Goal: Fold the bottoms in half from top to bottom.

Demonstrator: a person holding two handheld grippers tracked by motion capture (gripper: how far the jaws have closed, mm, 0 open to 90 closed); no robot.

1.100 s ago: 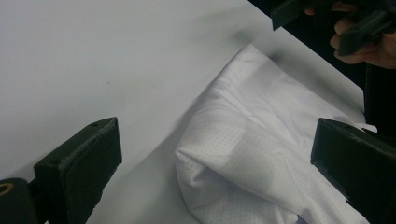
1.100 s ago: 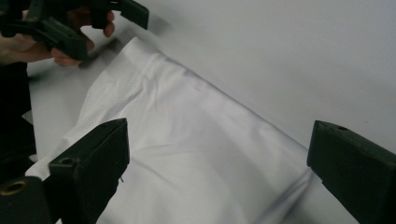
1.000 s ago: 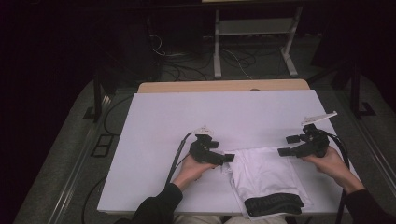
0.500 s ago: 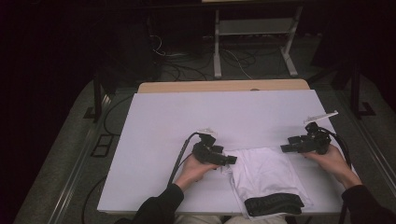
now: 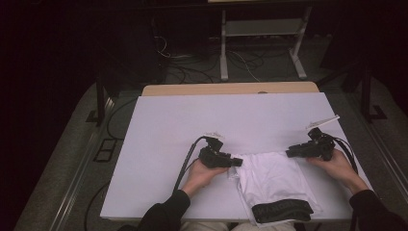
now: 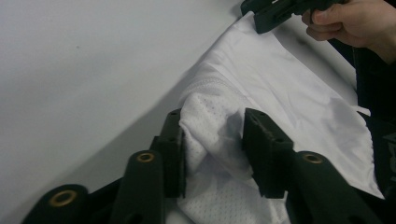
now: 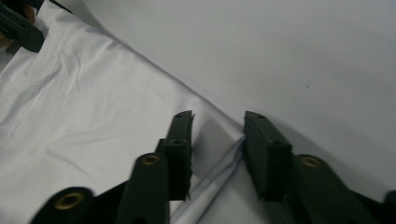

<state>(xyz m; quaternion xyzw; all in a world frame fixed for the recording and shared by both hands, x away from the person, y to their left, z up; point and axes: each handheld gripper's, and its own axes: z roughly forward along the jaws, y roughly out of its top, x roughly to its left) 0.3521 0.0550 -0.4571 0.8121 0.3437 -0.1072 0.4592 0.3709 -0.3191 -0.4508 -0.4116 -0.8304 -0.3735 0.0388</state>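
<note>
Where cloth (image 6: pixel 261 88) bunches, left tool (image 6: pixel 212 140) astride.

The right gripper (image 7: pixel 217 156) presents two black jaws standing apart, with the folded corner of a white, smooth fabric garment (image 7: pixel 93 126) lying between them. The garment extends left of the jaws across a plain white table surface (image 7: pixel 289 51). Another black gripper (image 7: pixel 21 30) sits at the upper left corner on the garment edge.

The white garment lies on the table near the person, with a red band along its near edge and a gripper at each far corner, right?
Not quite: the band along the near edge is black, not red, as the high view shows. The rest holds: the white garment lies on the table near the person, with the left gripper and the right gripper at its far corners.
</note>
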